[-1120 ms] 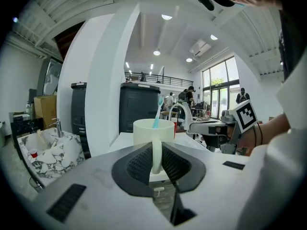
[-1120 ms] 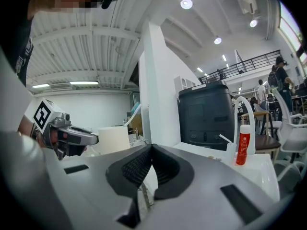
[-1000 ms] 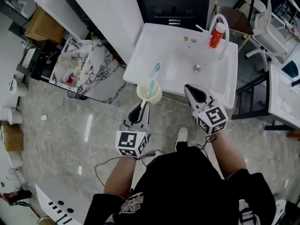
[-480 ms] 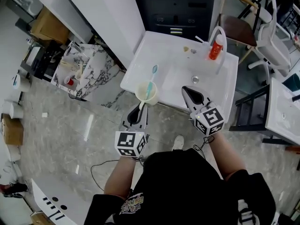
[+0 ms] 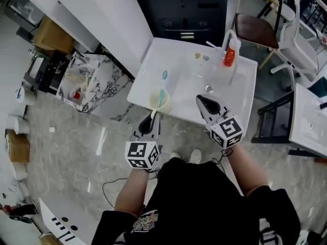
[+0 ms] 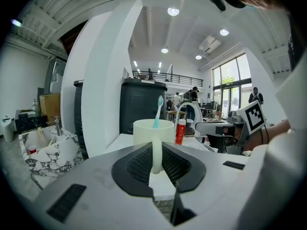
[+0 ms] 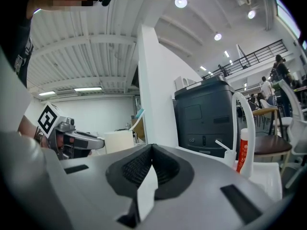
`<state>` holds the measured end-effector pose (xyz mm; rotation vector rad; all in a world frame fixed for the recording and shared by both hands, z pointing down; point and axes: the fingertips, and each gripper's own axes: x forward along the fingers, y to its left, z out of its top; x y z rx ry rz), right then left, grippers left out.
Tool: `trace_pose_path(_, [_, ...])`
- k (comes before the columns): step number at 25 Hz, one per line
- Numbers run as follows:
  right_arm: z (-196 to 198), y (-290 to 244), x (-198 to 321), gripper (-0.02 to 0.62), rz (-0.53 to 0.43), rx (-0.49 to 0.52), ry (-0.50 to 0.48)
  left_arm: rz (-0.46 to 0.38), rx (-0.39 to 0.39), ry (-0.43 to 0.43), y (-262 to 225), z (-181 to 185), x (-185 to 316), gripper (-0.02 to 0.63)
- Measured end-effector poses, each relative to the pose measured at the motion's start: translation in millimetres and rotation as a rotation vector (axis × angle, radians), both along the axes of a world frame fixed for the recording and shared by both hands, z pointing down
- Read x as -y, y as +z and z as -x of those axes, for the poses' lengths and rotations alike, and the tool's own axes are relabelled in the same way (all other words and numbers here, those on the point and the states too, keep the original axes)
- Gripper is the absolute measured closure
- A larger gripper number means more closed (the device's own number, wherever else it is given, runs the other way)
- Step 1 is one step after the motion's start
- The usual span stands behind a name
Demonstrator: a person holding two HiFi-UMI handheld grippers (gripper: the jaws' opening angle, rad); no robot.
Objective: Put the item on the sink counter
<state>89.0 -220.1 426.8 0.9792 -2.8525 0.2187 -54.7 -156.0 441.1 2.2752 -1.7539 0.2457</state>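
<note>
Grey tiled floor, white sink counter against a black cabinet. A marble table stands to the counter's left and a chair is behind it on the right.

Left gripper holds a cream mug by its handle. In the left gripper view the jaws are pinched on the handle, one pad on each side. The mug body stands upright just past the fingertips, outside the jaws. A teal toothbrush stands in the mug, head up, leaning away from the gripper, and it shows above the rim in the left gripper view.

From the head view the mug sits over the near left part of the counter, close to the front edge. Its base is hidden, so I can't tell if it touches the counter.

Right gripper is beside the left one, over the counter's front edge, near the middle. In its own view the jaws meet at the tips with nothing between them. It is apart from the mug, which shows off to the left there.

A red tube and a white faucet are at the counter's far right, well apart from the mug. Both show in the right gripper view: tube, faucet.
</note>
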Motion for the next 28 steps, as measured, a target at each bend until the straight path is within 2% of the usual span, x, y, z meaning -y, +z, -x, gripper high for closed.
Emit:
trace_pose_path(15, [-8.0,2.6,28.3,0.541,-0.001,-0.007,0.052,-0.015,0.012,0.069,3.6,-10.4,53.6,0.561])
trace_pose_path(28, [12.0,14.9,77.1,0.541,0.032,-0.018,0.157,-0.013,0.014,0.177,12.6,12.6,117.9,0.561])
